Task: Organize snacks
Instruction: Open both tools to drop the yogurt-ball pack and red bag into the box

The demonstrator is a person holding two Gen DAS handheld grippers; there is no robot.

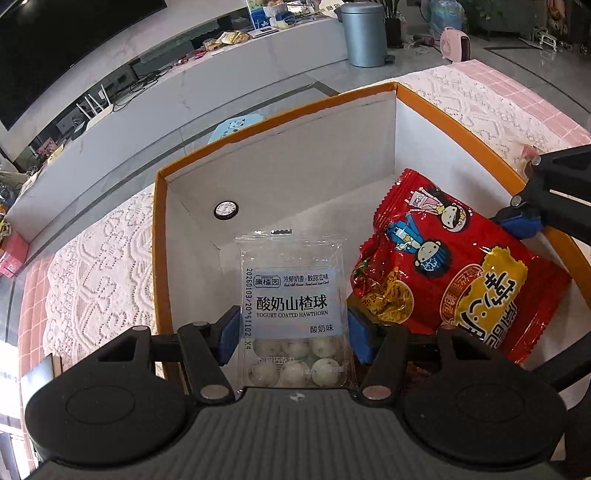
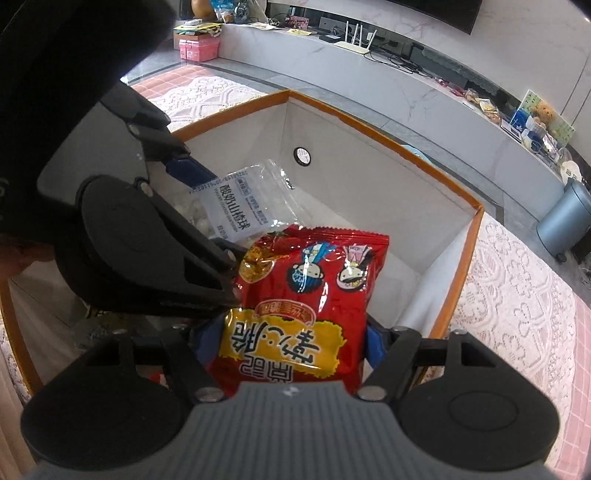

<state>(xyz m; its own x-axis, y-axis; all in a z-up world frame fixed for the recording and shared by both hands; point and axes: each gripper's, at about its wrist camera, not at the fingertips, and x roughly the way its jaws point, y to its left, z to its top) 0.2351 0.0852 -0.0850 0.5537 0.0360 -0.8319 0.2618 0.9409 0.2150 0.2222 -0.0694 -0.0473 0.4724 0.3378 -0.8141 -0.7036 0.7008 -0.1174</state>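
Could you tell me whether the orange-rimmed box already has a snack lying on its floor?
No, the box floor shows bare white; both packets remain in the tools.

A home living room: a long white marble-look TV console [image 1: 221, 74] runs under a large dark television [image 1: 55, 48], with a white router [image 2: 356, 38] on it. A lace cloth [image 1: 96, 273] covers the pink table, and a grey pedal bin [image 1: 364, 33] stands on the tiled floor.
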